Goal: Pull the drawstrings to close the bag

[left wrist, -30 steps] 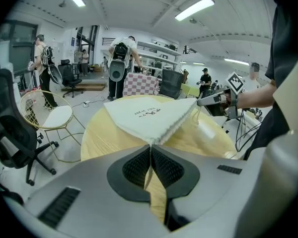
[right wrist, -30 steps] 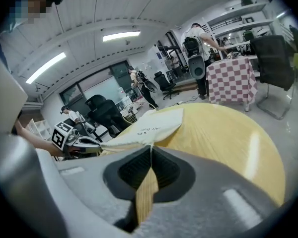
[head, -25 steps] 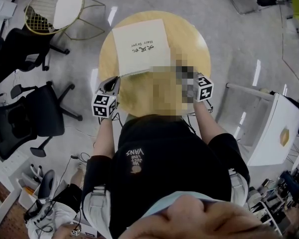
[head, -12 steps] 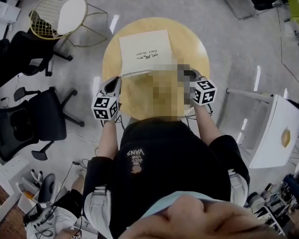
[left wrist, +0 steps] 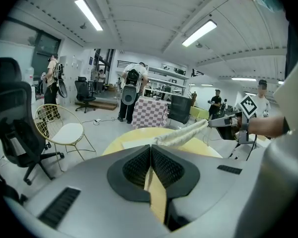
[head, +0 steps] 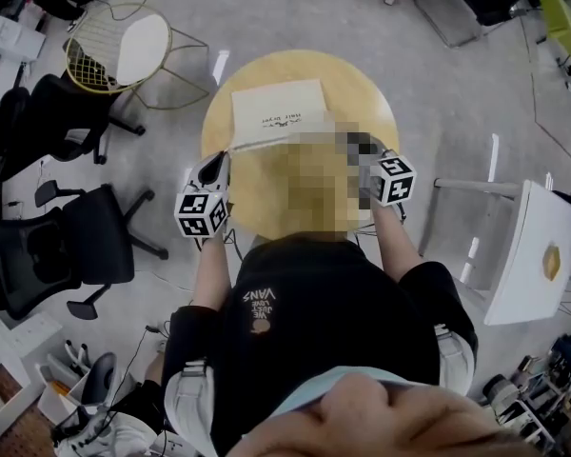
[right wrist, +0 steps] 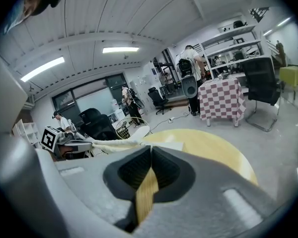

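Observation:
A white drawstring bag (head: 278,112) with dark print lies on the round wooden table (head: 366,89). My left gripper (head: 212,168) is at the table's near left edge and my right gripper (head: 361,145) at its near right. In the left gripper view the left gripper (left wrist: 150,148) is shut on a flat tan drawstring (left wrist: 155,195). The bag's gathered cream mouth (left wrist: 185,132) stretches from there to the right gripper (left wrist: 223,122). In the right gripper view the right gripper (right wrist: 151,149) is shut on a tan drawstring (right wrist: 146,195), with the gathered mouth (right wrist: 114,143) leading to the left gripper (right wrist: 72,147).
A gold wire chair (head: 124,44) with a white seat stands beyond the table's left. Black office chairs (head: 81,246) are at the left and a white stand (head: 533,255) at the right. People and a checkered table (right wrist: 221,98) are far off in the room.
The head view has drifted, so the table sits a little lower and further right. The bag's visible face looks shorter. Both grippers keep their grip at the table's near edge.

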A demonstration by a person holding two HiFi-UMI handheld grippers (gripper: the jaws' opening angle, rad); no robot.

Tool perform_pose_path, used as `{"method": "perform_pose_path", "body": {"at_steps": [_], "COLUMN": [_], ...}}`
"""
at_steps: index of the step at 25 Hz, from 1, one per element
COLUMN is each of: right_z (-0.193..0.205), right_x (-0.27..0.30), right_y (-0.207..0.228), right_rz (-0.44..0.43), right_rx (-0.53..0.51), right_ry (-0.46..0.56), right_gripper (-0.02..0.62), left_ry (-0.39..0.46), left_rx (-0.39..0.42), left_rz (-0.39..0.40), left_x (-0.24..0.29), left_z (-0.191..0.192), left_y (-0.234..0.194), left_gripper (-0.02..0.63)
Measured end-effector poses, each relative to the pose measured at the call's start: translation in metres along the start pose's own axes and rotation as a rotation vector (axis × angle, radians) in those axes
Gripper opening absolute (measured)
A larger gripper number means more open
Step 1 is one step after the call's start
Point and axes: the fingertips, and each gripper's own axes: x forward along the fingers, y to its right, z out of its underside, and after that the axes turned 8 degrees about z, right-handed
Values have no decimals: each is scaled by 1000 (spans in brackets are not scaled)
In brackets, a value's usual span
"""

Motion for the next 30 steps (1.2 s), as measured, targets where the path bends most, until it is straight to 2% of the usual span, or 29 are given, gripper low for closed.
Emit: {"method": "perform_pose_path", "body": {"at_steps": [4, 12, 21, 30], "right_z": [-13, -25, -25, -33], "right_x": [-6, -18, -28, -30], "right_y": [-2, 3, 12, 17], "right_rz": [22, 71, 126, 145], "right_rx": [-22, -23, -23, -19], "right_ry": [21, 52, 61, 70], "right_gripper": [3, 3, 2, 3], "left_ry": [37, 70, 76, 84], "left_rx": [-22, 18, 36, 43], "left_rz": [4, -12, -8, -19], "left_x": [-5, -12, -13, -17], "left_z": [-15, -40, -46, -56], "left_y": [-1, 2, 5, -2], "left_gripper": [20, 20, 20, 20]}}
